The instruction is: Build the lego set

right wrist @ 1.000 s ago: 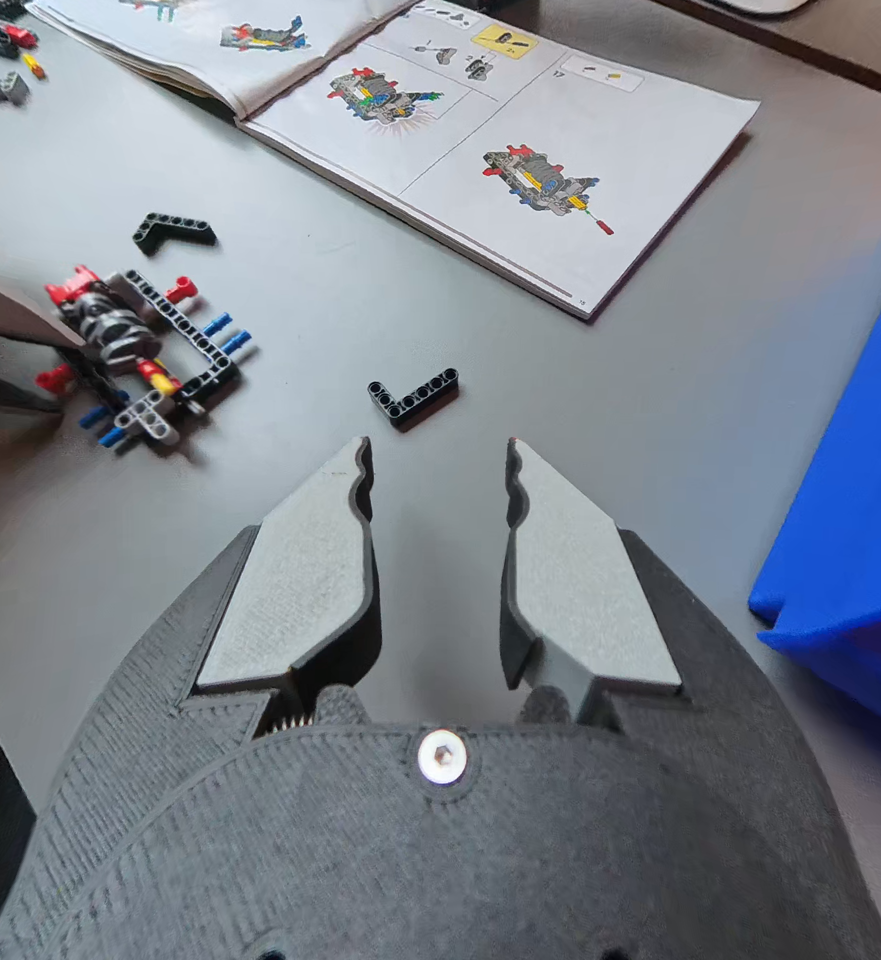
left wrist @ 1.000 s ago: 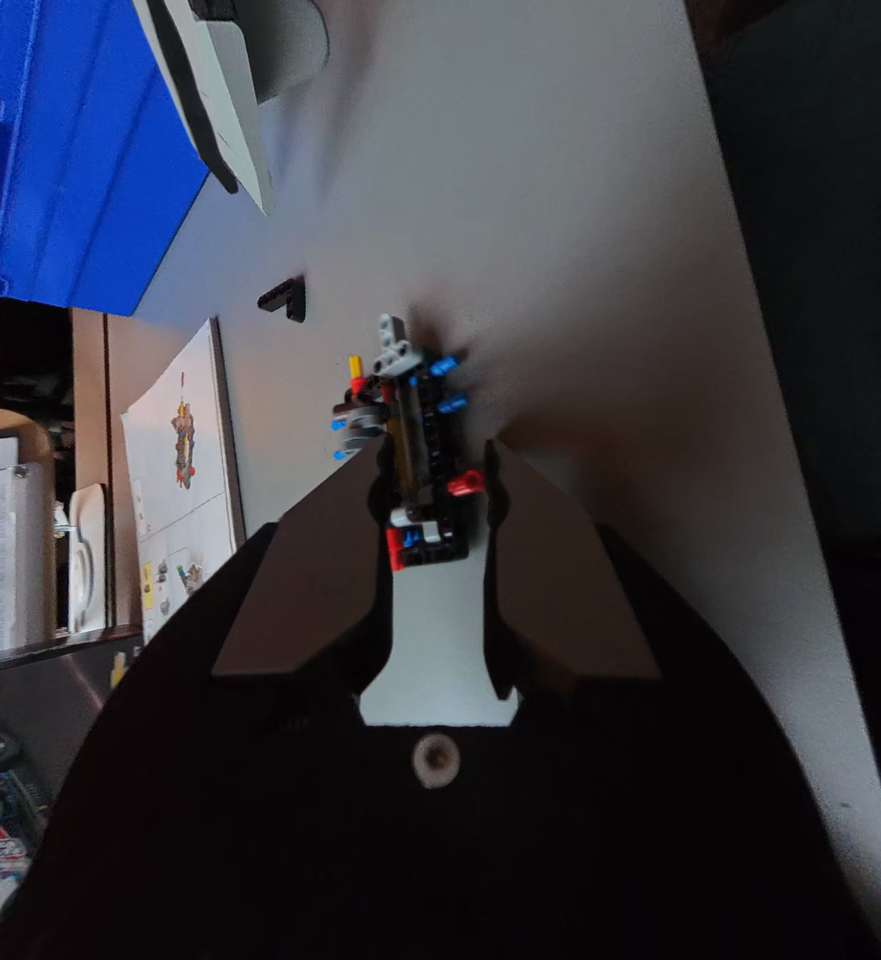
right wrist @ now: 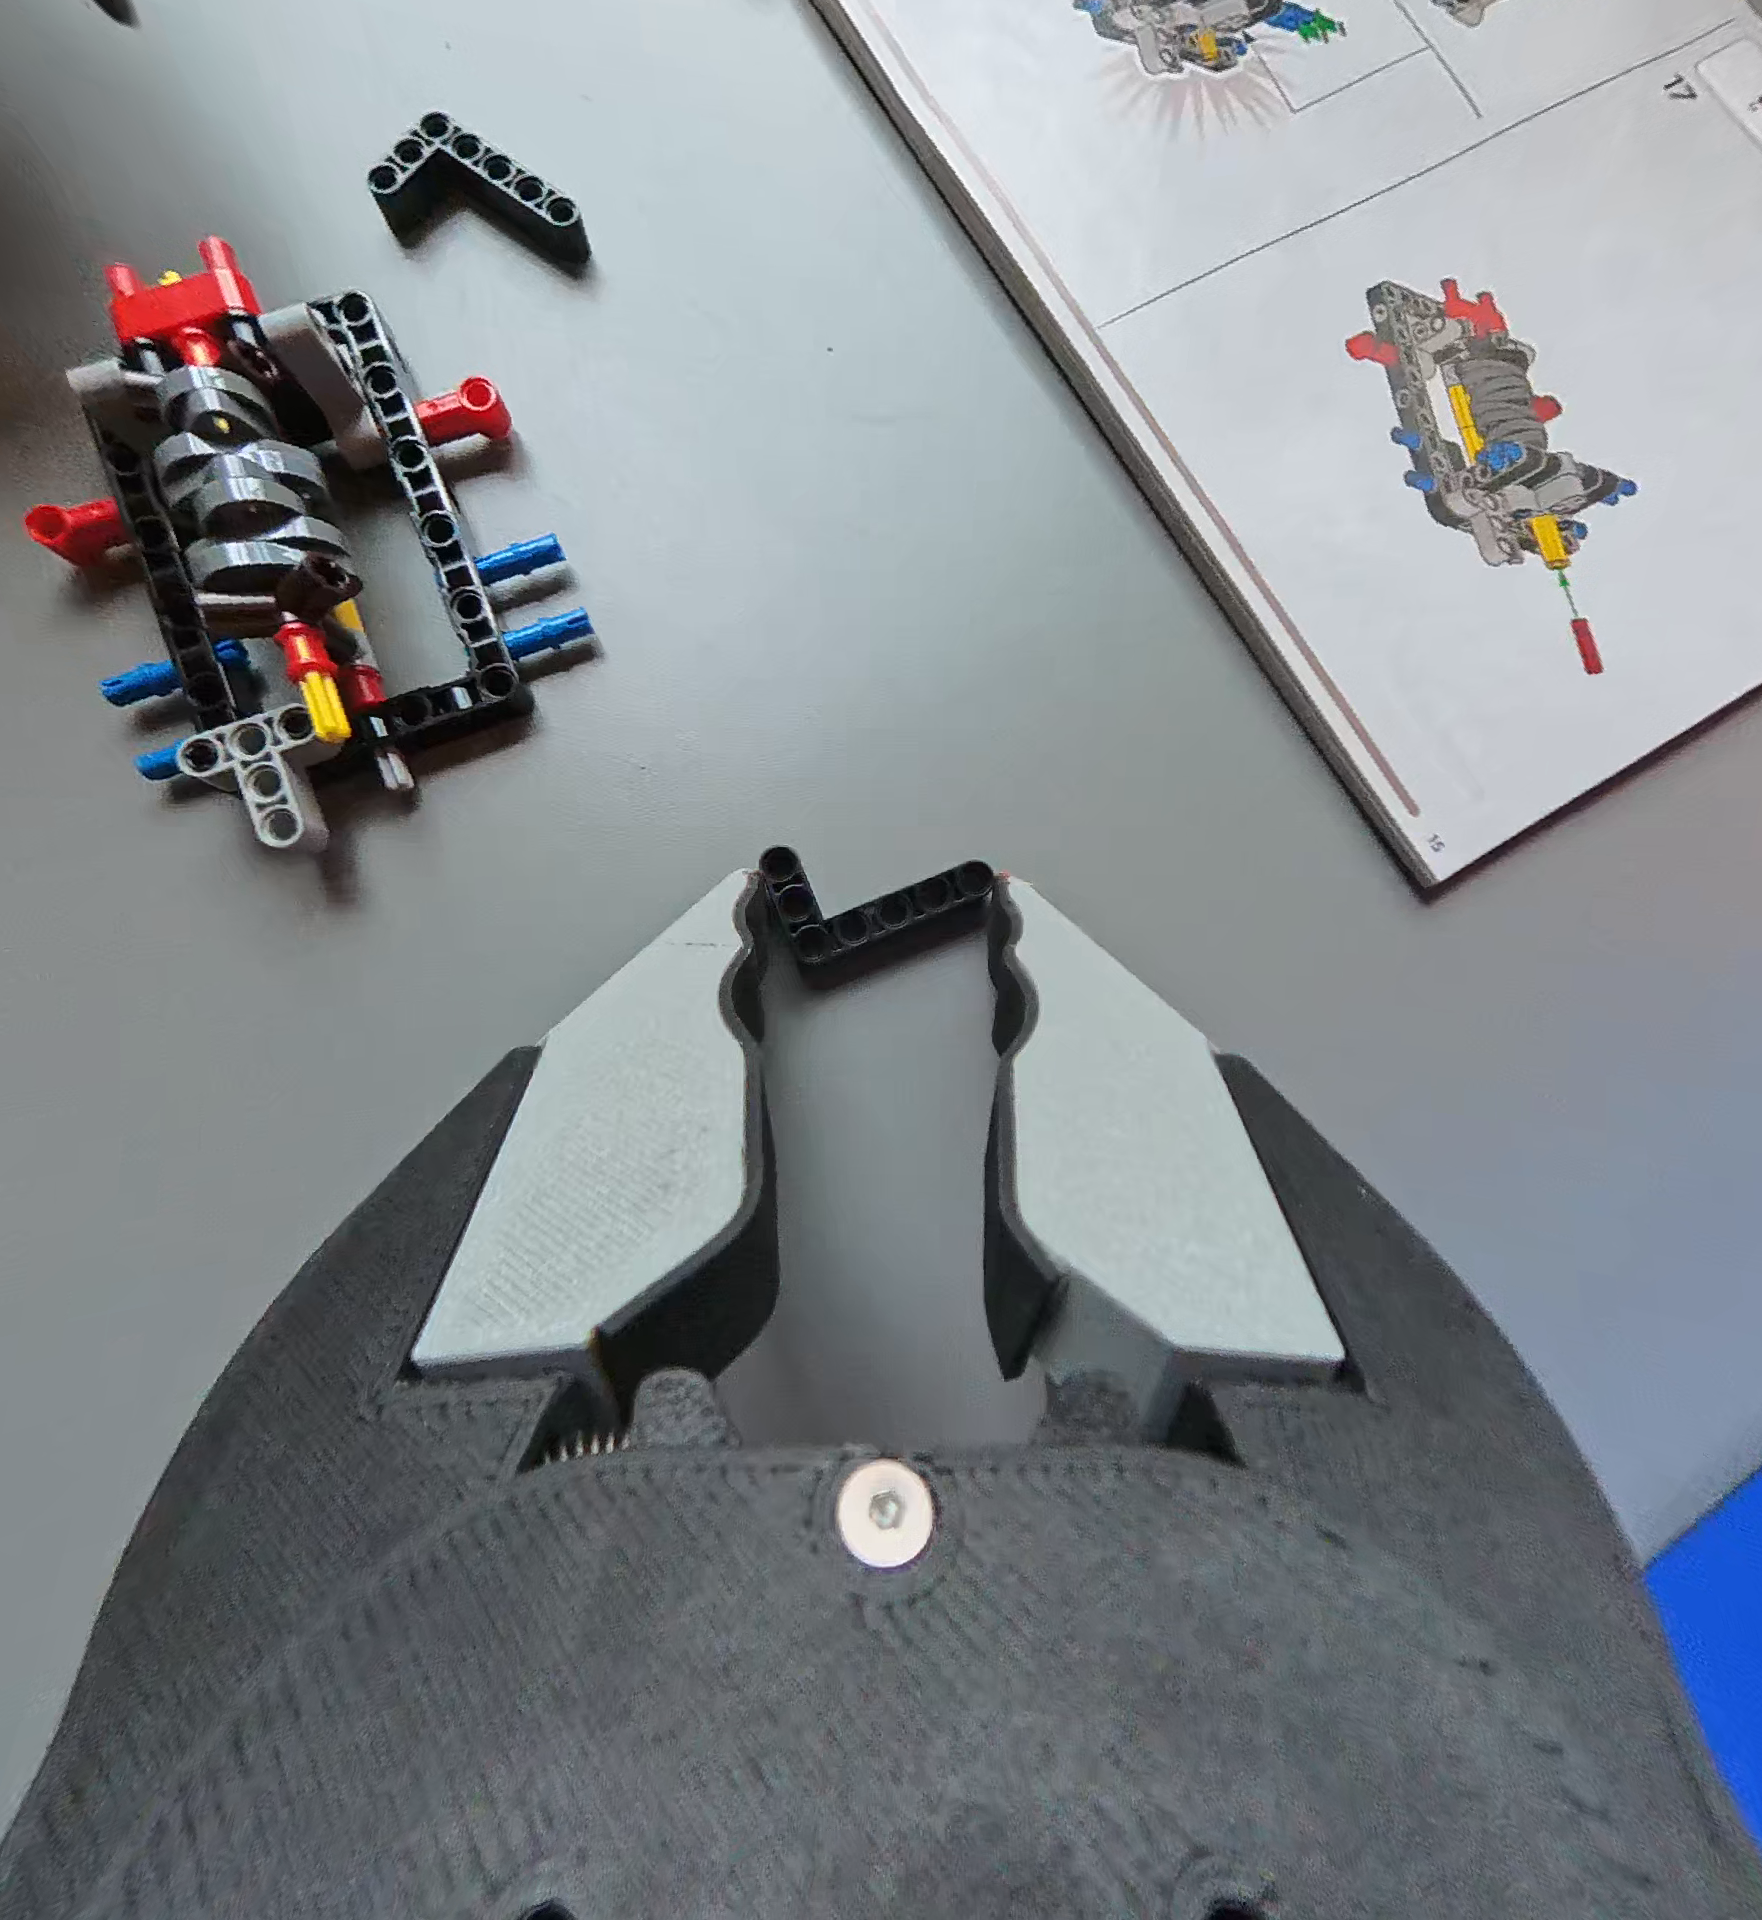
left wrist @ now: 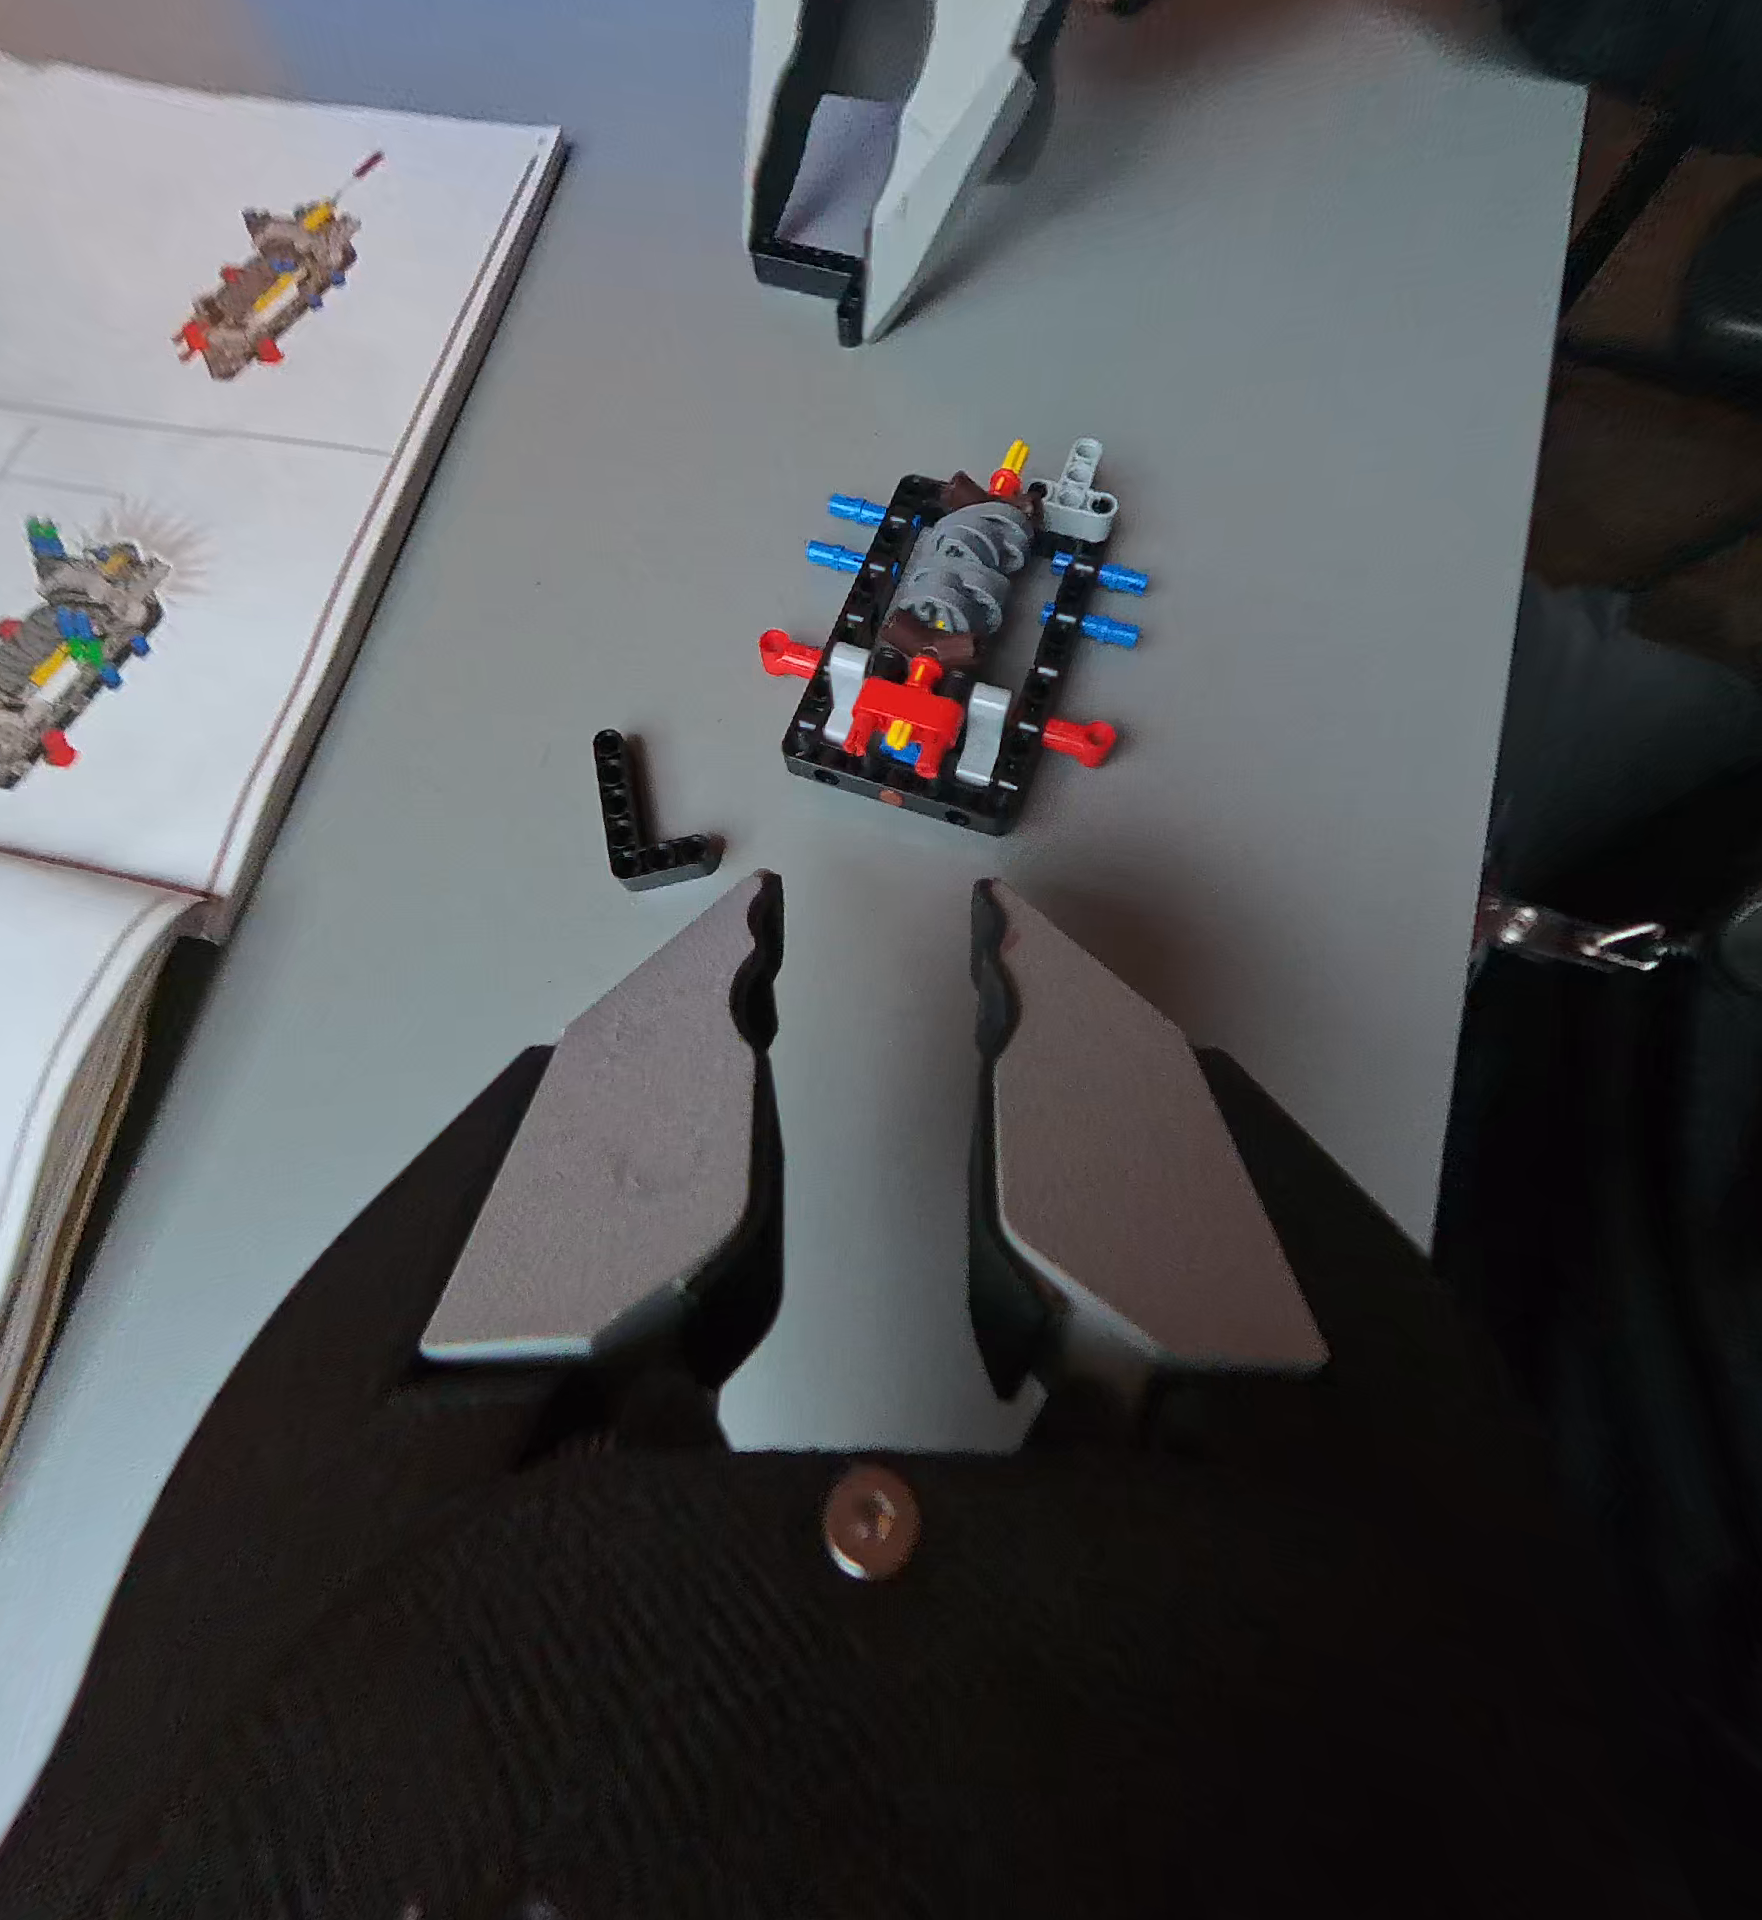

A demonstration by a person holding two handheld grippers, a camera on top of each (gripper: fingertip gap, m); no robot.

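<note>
The part-built lego assembly point(left wrist: 950, 644), a black frame with a grey screw piece and red, blue and yellow pins, lies flat on the grey table point(left wrist: 1272, 416). It also shows in the right wrist view point(right wrist: 285, 520). My left gripper point(left wrist: 877, 914) is open and empty, just short of the assembly. My right gripper point(right wrist: 882, 904) is shut on a black L-shaped beam point(right wrist: 887, 920), pinched end to end between its fingertips. The left wrist view shows it beyond the assembly point(left wrist: 856, 208). A second black L beam point(left wrist: 638, 821) lies loose left of my left gripper point(right wrist: 482, 187).
An open instruction booklet point(left wrist: 181, 468) lies along the left side point(right wrist: 1376, 416). A blue bin point(right wrist: 1750, 1662) stands at the right gripper's lower right. The table edge point(left wrist: 1511, 727) runs close to the right of the assembly, with dark clutter beyond. The tips of one gripper are about 20 centimetres away from the tips of the other.
My left gripper has let go of the assembly and drawn back; the assembly now lies flat. My right gripper has moved onto the black L beam and shut on it.
</note>
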